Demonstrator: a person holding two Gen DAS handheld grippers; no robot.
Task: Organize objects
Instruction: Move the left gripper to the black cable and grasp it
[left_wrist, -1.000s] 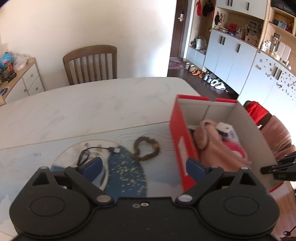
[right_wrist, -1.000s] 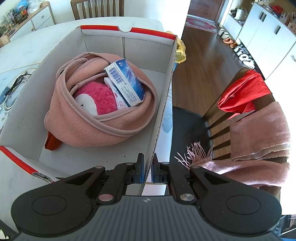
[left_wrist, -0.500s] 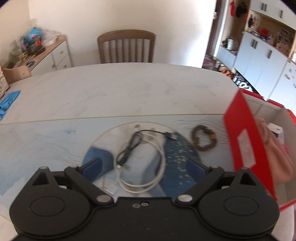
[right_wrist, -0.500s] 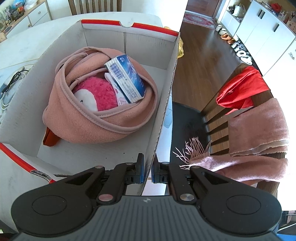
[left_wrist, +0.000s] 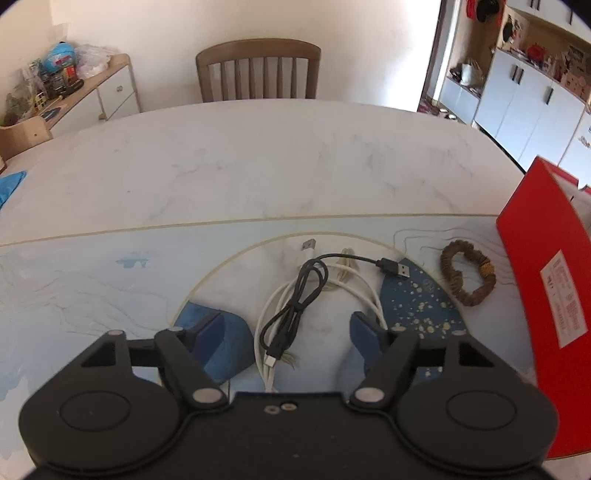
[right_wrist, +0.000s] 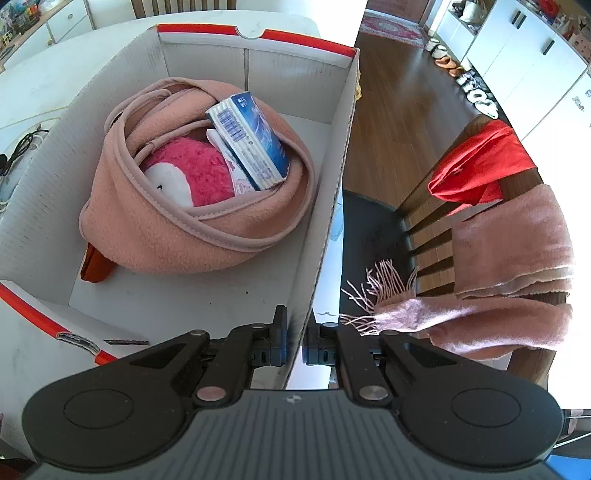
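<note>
While the left claw (left_wrist: 286, 334) stands over the pale marbled tabletop (left_wrist: 258, 162), its blue pads spread apart, the jaws have just been closing and now flank a coiled white cable (left_wrist: 364, 295) with a thin black USB cable (left_wrist: 295, 295) lying across it. Neither pad presses on the cables, so this claw is released. Both cables rest on a blue-and-white patterned mat (left_wrist: 92, 288). A brown beaded bracelet ring (left_wrist: 467, 273) lies on the same mat to the right, just beside the red outer wall of a red-and-white cardboard box (left_wrist: 546, 280).

The right claw (right_wrist: 294, 341) is clenched on the box's right side wall (right_wrist: 332, 192), one pad inside, one outside. Inside the box sits a pink fleece bag (right_wrist: 155, 236) holding a pink plush toy (right_wrist: 199, 170) and a blue-and-white packet (right_wrist: 247, 140).
</note>
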